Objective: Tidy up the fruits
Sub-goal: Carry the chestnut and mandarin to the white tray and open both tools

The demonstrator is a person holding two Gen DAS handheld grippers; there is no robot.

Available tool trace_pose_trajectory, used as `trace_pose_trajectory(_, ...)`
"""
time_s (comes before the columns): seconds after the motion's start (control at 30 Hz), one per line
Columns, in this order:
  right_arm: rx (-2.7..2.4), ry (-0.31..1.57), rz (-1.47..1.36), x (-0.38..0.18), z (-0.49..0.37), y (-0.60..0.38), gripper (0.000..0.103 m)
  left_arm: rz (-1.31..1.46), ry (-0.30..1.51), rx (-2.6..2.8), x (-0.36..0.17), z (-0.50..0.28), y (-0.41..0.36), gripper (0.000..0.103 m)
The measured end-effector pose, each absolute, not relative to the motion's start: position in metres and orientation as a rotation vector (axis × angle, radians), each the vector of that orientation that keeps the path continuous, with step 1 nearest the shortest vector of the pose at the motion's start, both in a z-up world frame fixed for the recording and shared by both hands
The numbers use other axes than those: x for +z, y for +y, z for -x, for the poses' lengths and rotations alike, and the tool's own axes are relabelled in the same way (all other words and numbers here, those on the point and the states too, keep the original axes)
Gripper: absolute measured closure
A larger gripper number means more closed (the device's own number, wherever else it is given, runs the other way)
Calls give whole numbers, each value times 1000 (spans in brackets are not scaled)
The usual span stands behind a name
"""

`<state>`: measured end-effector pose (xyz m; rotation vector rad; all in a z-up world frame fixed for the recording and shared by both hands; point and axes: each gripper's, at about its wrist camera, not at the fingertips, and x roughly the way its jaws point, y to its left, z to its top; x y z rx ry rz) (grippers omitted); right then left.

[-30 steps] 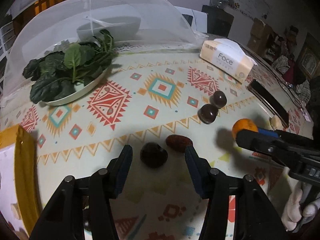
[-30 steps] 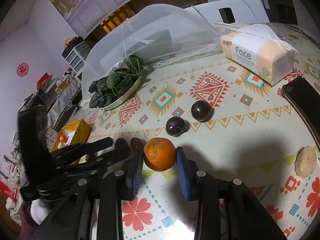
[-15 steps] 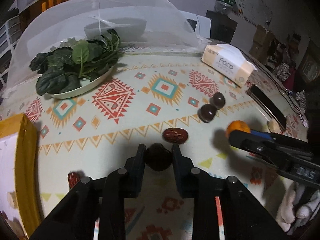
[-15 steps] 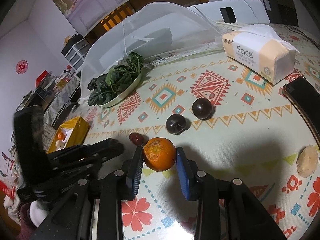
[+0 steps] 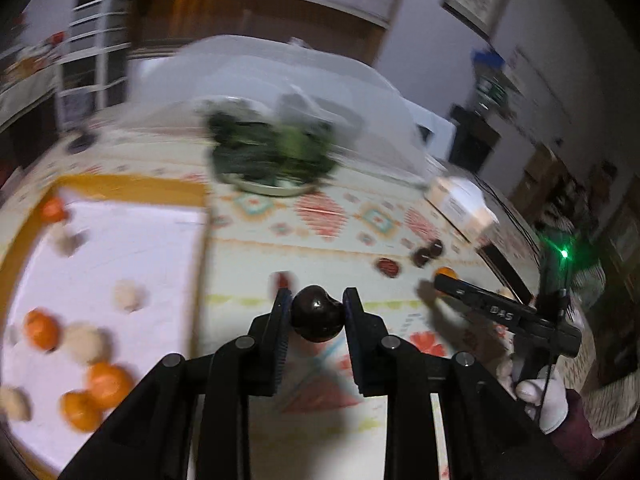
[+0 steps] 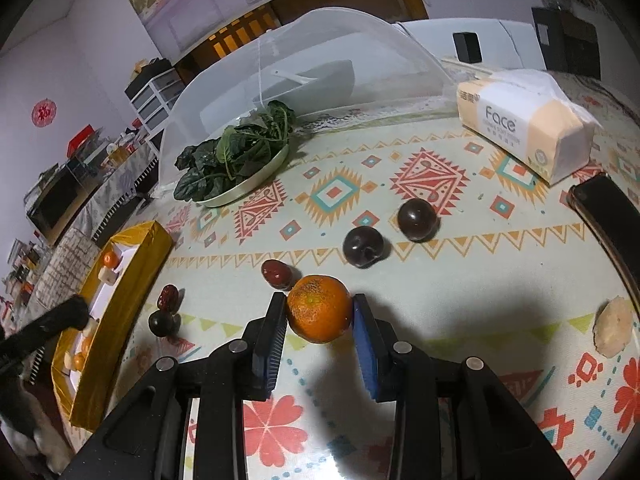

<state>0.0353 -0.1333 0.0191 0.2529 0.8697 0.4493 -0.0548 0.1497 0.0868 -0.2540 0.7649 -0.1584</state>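
While each gripper (image 5: pixel 316 314) (image 6: pixel 319 312) clamps fruit, a patterned tablecloth (image 6: pixel 472 292) covers the table.

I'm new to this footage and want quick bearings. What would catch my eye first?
The bright tangerine clamped in the right gripper at centre foreground, and the dark plum pinched in the left gripper. Beyond them, the yellow-rimmed tray of fruit at the table's left.
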Motion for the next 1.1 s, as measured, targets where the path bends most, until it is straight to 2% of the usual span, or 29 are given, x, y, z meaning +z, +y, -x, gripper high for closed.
trace_pose_trajectory(0.3,652,886,-183,48,2,-46,68,368,732,21,78,95,241,78)
trace_pose_trajectory(0.57,812,900,-51,65,21,62,68,389,741,80,59,110,275,78)
trace_pose_trajectory(0.8,854,940,68,54,13,138,68,434,735,123,57,104,315,78)
trace_pose_trajectory(1.1,801,998,154,27,-2,183,68,469,768,138,44,100,342,78)
